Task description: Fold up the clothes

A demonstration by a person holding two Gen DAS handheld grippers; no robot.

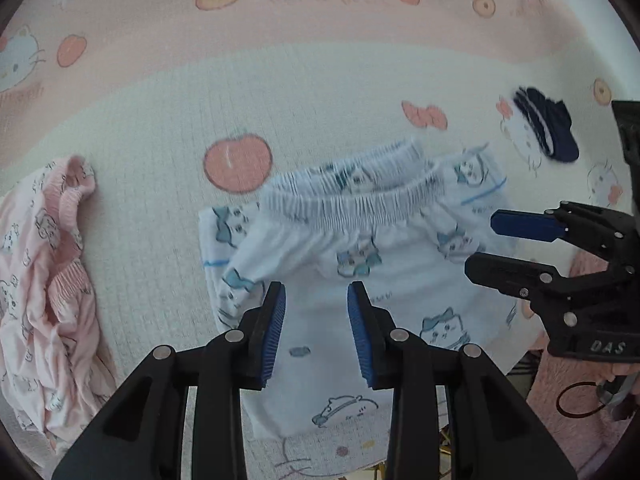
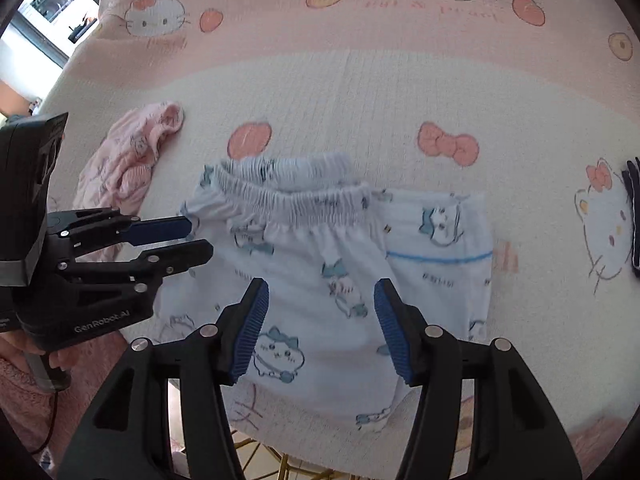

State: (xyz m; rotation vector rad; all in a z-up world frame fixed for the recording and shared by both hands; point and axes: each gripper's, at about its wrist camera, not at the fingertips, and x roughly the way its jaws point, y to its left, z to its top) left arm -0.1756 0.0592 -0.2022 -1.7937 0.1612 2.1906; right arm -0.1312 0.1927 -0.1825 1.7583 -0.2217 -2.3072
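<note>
Left tongs (image 1: 316, 332): I see them parted wide, empty, over white shorts (image 1: 360, 264). Right tongs (image 2: 318, 328): parted wide, empty, over same. Shorts: mid-worktop (image 2: 320, 92), waistband toward 12 o'clock. Pink garment (image 1: 44, 280): crumpled at 9 o'clock. Dark item (image 1: 548, 128): 2 o'clock.

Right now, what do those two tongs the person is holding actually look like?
Both are black plastic with silver rivets and ribbed blue pads. The left tongs carry "GenRobot.AI" lettering; the right tongs read "DAS". A thin black cable loops below the right one. Fuzzy pink sleeves show.
</note>
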